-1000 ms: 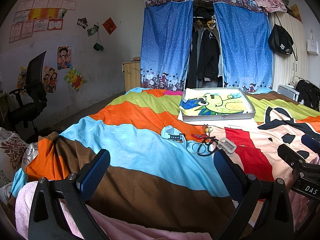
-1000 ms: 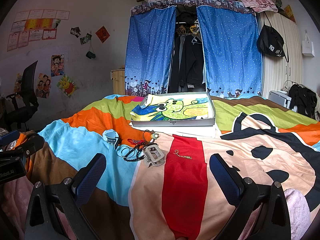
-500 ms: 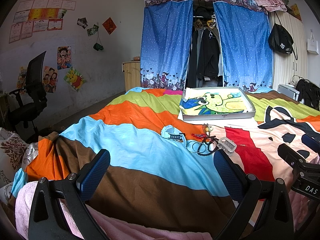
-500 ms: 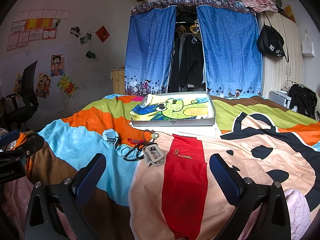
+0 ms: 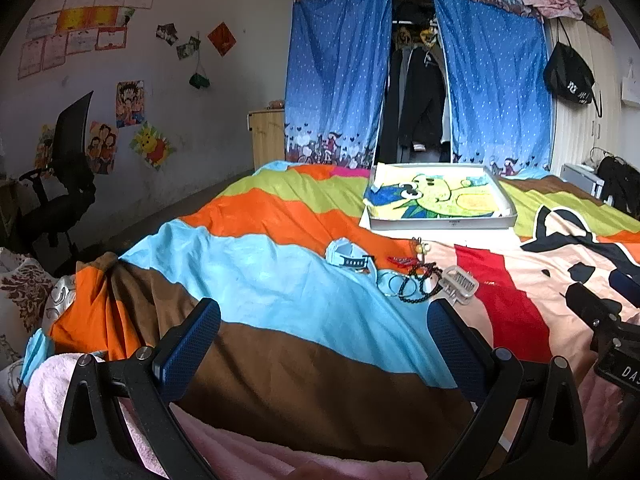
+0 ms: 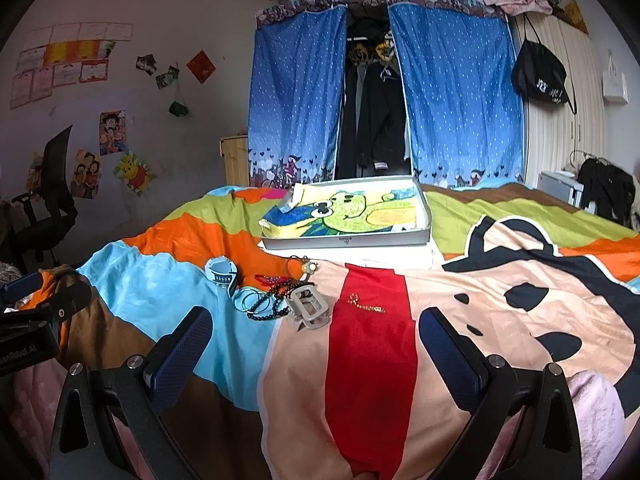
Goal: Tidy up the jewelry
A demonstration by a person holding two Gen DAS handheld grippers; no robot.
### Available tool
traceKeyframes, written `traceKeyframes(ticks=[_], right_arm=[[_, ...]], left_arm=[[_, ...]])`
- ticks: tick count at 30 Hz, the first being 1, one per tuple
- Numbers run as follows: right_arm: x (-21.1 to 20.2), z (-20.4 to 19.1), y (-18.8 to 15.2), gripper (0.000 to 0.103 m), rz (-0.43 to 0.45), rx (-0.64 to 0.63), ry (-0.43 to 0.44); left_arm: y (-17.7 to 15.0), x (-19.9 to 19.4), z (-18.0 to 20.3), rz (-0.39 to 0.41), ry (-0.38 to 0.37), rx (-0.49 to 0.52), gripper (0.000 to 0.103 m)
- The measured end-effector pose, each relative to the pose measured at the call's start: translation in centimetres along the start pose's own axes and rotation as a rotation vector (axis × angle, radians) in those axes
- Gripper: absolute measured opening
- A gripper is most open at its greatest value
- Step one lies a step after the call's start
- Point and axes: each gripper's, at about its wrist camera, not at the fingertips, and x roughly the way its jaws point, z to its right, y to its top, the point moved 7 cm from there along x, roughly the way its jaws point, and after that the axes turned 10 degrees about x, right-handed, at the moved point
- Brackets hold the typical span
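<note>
Both of my grippers hung over the near edge of a bed spread with a striped, cartoon-print cover [image 5: 256, 280], their jaws spread wide and gripping nothing. My left gripper [image 5: 324, 344] faced the brown and light-blue bands; my right gripper [image 6: 316, 344] faced the red stripe and peach panel. In the left wrist view the right tool's black body [image 5: 600, 320] showed at the right edge.

The jewelry lay in a small cluster at mid-bed, well apart from both tools. A pale blue watch [image 6: 222, 273] sat at the cluster's left end, on the seam between the orange and blue bands. Just beside it lay thin silver bangles [image 6: 250, 300], overlapped by a black beaded bracelet [image 6: 272, 307]. A translucent hair claw clip [image 6: 308, 307] rested against the beads on their right. Behind these I saw a red strand [image 6: 269, 279] and a small charm with a pale bead [image 6: 309, 267], its details too small to read. A fine gold chain [image 6: 362, 305] lay alone on the red stripe, just right of the clip.

Beyond the cluster stood a shallow grey tray [image 6: 348, 241] lined with a green-and-yellow cartoon cloth, sitting on a white board [image 6: 392, 258]. Blue curtains [image 6: 294, 92] framed a wardrobe in the background, and a black office chair [image 5: 66, 184] stood by the left wall.
</note>
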Motion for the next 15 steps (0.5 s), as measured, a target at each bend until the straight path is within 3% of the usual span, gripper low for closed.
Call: traceKeyframes(ticks=[3, 10, 15], right_arm=[[0.5, 0.4, -0.4, 0.103, -0.023, 0.019, -0.007], [3.2, 2.8, -0.7, 0.103, -0.166, 0.144, -0.013], [5.9, 3.7, -0.8, 0.103, -0.266, 0.157, -0.017]], left_arm=[[-0.3, 0.8, -0.1, -0.04, 0.005, 0.001, 0.101], [-1.0, 3.8, -0.3, -0.184, -0.001, -0.013, 0.101], [-1.3, 6.3, -0.6, -0.274, -0.029, -0.046, 0.101]])
